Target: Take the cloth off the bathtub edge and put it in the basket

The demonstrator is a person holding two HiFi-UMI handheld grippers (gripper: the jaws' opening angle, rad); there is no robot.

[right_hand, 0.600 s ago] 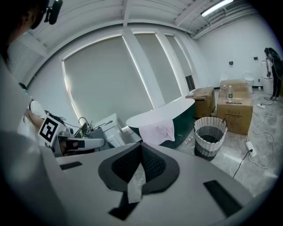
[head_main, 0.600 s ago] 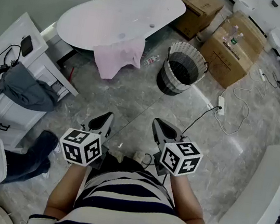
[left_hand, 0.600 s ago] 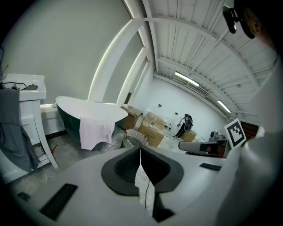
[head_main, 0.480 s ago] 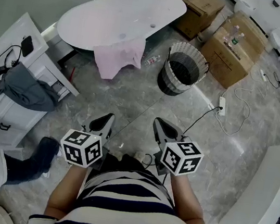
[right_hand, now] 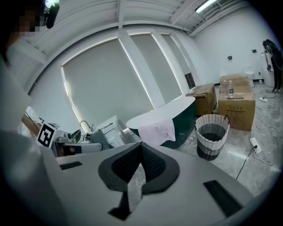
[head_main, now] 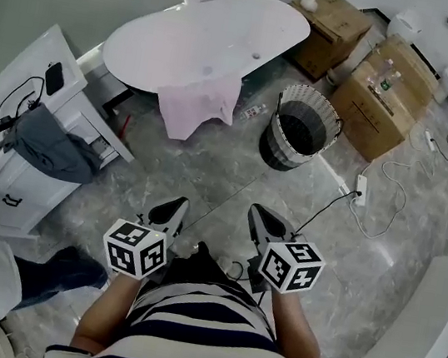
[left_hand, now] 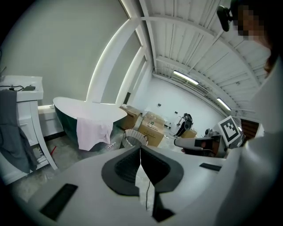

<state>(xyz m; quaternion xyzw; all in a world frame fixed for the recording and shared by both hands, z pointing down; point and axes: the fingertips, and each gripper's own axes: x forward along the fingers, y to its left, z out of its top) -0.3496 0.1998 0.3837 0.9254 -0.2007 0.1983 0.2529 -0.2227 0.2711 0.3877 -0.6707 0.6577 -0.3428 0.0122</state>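
Nearest to me, the person in the striped top (head_main: pixel 200 330) stands well back from the bathtub (head_main: pixel 204 40), with open marble floor between. The left gripper (head_main: pixel 170 210) and the right gripper (head_main: pixel 263 221) are held out side by side at waist height, tipped slightly downward and aimed at the bathtub. Both have their jaws pressed together with nothing between them, and that looks like a carrying posture for the walk in, since there is nothing within reach to take hold of. Closer to the bathtub, the woven basket (head_main: pixel 273 144) sits on the floor just off its right-hand end, mouth up and apparently empty, so it is a short swing away from the rim. The pink cloth (head_main: pixel 197 107) is not yet touched: it hangs over the bathtub's near edge, most of it down the outer side, and its own weight across the rim keeps it there. That loose hanging part faces the person, so I'd judge it the easy place to pinch. Off the bathtub's left-hand end stands a white cabinet (head_main: pixel 7 165) with a grey garment (head_main: pixel 44 145) slung over it, clear of the route. Past the basket, beyond the bathtub's right-hand end, cardboard boxes (head_main: pixel 384 98) are stacked, and a power strip (head_main: pixel 361 190) trails its cable across the floor there. Feet should keep off that cable.
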